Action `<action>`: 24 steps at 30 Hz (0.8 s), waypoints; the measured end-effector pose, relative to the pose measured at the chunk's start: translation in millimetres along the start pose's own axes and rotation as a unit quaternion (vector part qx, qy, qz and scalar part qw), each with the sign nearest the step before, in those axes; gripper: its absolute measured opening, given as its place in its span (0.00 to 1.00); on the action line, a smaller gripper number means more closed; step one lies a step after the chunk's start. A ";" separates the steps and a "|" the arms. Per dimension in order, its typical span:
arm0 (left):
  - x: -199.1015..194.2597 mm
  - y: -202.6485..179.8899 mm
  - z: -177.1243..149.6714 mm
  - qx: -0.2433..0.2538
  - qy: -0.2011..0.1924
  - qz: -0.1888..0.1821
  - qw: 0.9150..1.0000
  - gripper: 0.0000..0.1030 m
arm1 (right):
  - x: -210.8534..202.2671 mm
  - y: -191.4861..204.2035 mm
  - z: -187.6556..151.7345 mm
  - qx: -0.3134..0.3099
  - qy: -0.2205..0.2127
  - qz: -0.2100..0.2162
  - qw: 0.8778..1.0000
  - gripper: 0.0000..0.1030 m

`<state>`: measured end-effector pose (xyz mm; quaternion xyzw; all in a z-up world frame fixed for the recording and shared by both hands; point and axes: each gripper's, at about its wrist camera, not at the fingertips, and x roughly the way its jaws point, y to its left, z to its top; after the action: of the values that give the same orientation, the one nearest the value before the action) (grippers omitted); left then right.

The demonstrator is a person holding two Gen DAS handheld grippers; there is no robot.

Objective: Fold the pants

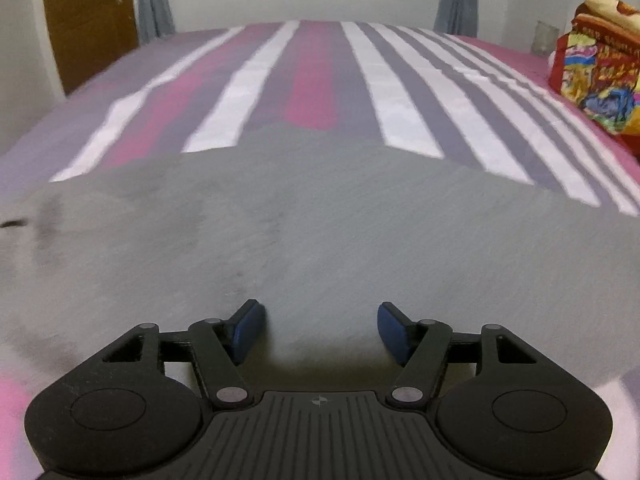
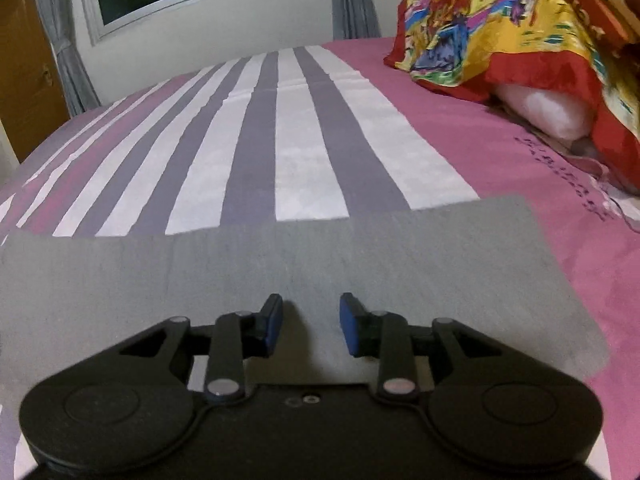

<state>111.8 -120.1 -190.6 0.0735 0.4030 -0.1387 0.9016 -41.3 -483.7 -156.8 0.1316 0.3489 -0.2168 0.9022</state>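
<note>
Grey pants [image 1: 320,232] lie flat on the striped bed, filling the lower middle of the left wrist view. My left gripper [image 1: 322,326] is open and empty just above the cloth. In the right wrist view the pants [image 2: 320,256] show a straight far edge and a squared right corner. My right gripper [image 2: 311,322] is open and empty, hovering over the cloth near its front part. Neither gripper holds fabric.
The bed sheet [image 2: 280,128] has pink, white and purple stripes. A colourful red and yellow blanket pile [image 2: 520,28] over a white pillow sits at the right, also in the left wrist view [image 1: 596,68]. A brown door [image 1: 88,12] and a wall stand beyond.
</note>
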 end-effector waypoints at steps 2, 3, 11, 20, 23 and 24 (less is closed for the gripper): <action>-3.1 10.7 -8.4 -0.003 -0.001 0.007 1.000 0.72 | 2.0 -8.2 -4.0 0.004 0.007 -0.022 1.000 0.28; -3.7 16.8 -11.4 -0.009 0.000 0.011 1.000 0.79 | 1.4 -11.3 -2.3 0.015 0.009 -0.022 1.000 0.28; -14.2 76.9 -13.2 -0.081 -0.006 0.059 0.995 0.80 | -26.1 29.1 -2.5 0.010 -0.007 0.037 0.999 0.33; -3.7 116.0 -34.7 -0.075 -0.002 0.093 0.993 0.80 | -6.9 74.1 -25.3 -0.035 0.039 0.059 0.997 0.33; -8.3 114.8 -38.2 -0.075 -0.006 0.098 0.992 0.80 | -8.0 71.7 -23.3 -0.032 0.042 0.062 0.997 0.33; -9.6 113.7 -35.2 -0.075 -0.005 0.101 0.992 0.80 | -9.1 71.0 -20.4 -0.026 0.043 0.063 0.997 0.33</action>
<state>116.0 -1.5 -204.5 0.0457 0.3984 -0.0168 0.9159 -24.7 -411.2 -159.1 0.1393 0.3837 -0.1442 0.9014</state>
